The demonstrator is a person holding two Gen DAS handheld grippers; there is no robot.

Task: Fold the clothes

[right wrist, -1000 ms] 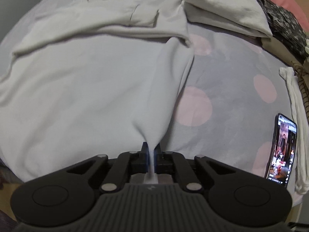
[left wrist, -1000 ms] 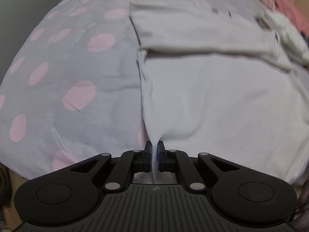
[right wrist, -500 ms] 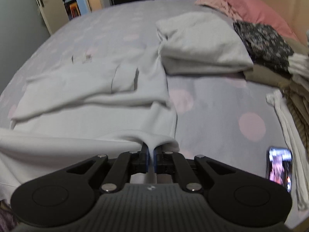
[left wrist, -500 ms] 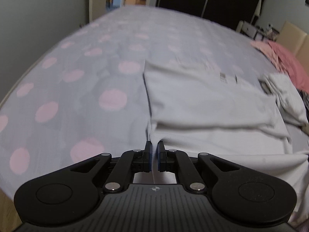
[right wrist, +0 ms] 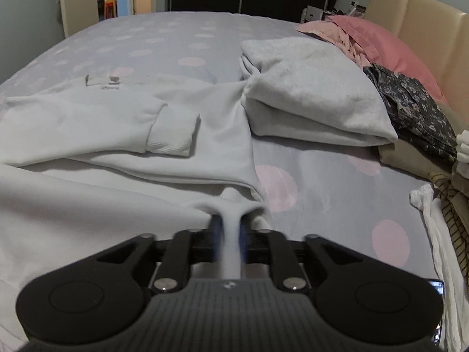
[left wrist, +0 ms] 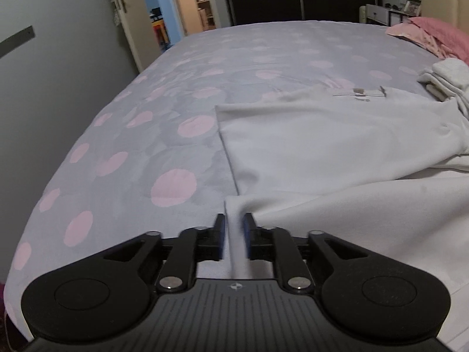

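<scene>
1. White sweatshirt (left wrist: 307,146) spread flat on the grey bedspread with pink dots (left wrist: 132,146), straight ahead of both tongs; near hem corners drawn up between the pads.
2. Left gripper (left wrist: 233,234): jaws opening, a narrow strip of the sweatshirt's left hem corner standing in the gap, blue pads no longer pressing on it as far as can be seen.
3. Right gripper (right wrist: 229,239): jaws opening as well, a bunched fold of the right hem corner running between the pads; picture blurred there, contact with the pads not certain.
4. Ribbed cuff (right wrist: 170,138) of one sleeve folded across the chest, ahead and left of the right tongs.
5. Folded grey garment (right wrist: 307,96) ahead and right of the right tongs, touching the sweatshirt's far corner.
6. Dark flowered cloth (right wrist: 416,108) and pink pillow (right wrist: 381,44) farther right, against the beige headboard (right wrist: 425,26).
7. Phone (right wrist: 436,287) with lit screen just right of the right tongs, mostly hidden behind them.
8. Open door (left wrist: 123,14) far ahead and left of the left tongs.
</scene>
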